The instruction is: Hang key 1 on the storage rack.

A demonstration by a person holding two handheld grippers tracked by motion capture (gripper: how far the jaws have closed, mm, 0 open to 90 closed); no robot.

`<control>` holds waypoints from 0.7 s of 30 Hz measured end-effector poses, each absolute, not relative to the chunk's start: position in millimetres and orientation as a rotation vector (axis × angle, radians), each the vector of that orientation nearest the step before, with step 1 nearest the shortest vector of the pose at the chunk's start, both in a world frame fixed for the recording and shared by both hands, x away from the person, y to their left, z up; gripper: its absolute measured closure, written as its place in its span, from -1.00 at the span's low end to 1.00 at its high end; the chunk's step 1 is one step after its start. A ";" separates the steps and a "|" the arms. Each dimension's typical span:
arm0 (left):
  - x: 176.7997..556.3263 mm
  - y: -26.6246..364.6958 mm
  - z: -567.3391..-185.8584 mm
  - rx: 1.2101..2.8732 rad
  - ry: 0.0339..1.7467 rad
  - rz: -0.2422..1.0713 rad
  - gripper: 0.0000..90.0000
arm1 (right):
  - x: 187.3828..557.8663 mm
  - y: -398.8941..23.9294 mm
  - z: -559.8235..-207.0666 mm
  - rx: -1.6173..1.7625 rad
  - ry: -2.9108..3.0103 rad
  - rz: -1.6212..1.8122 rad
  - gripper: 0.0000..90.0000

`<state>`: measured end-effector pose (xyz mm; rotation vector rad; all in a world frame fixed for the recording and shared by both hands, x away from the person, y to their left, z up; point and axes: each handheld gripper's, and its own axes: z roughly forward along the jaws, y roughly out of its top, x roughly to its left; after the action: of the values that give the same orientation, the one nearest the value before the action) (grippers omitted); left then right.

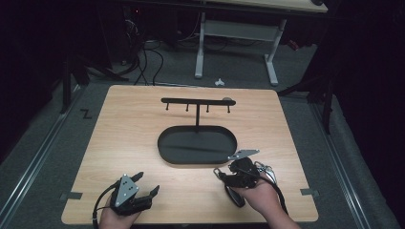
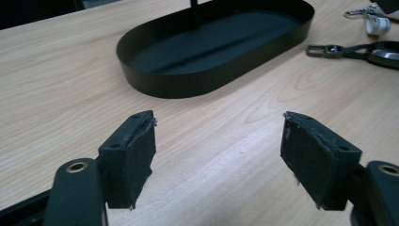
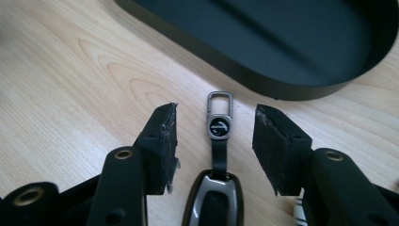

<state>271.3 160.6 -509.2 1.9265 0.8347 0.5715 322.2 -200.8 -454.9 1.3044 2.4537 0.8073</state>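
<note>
From the high view, one wooden table point(image 1: 143, 143) carries one black oval tray point(image 1: 167, 150) with a T-shaped rack point(image 1: 197, 101) bearing four pegs; two grippers sit near the front edge, the left gripper point(image 1: 149, 184) and the right gripper point(image 1: 223, 177). In the left gripper view, its two jaws stand spread over bare wood. In the right gripper view, one key fob point(image 3: 214, 200) lies on the table just beside the tray, its strap and metal loop point(image 3: 220, 100) between the released jaws, untouched.
</note>
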 end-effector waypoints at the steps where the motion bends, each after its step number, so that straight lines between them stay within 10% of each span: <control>1: 269.5 159.9 -508.1 1.926 0.831 0.567 -0.38 | 321.8 -198.6 -455.8 1.305 2.461 0.801 0.11; 21: 267.2 161.2 -503.3 1.913 0.765 0.539 -0.36 | 341.9 -171.0 -461.8 1.340 2.623 0.458 0.18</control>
<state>267.2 161.2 -503.3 1.9129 0.7651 0.5385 341.9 -171.0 -461.8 1.3395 2.6233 0.4576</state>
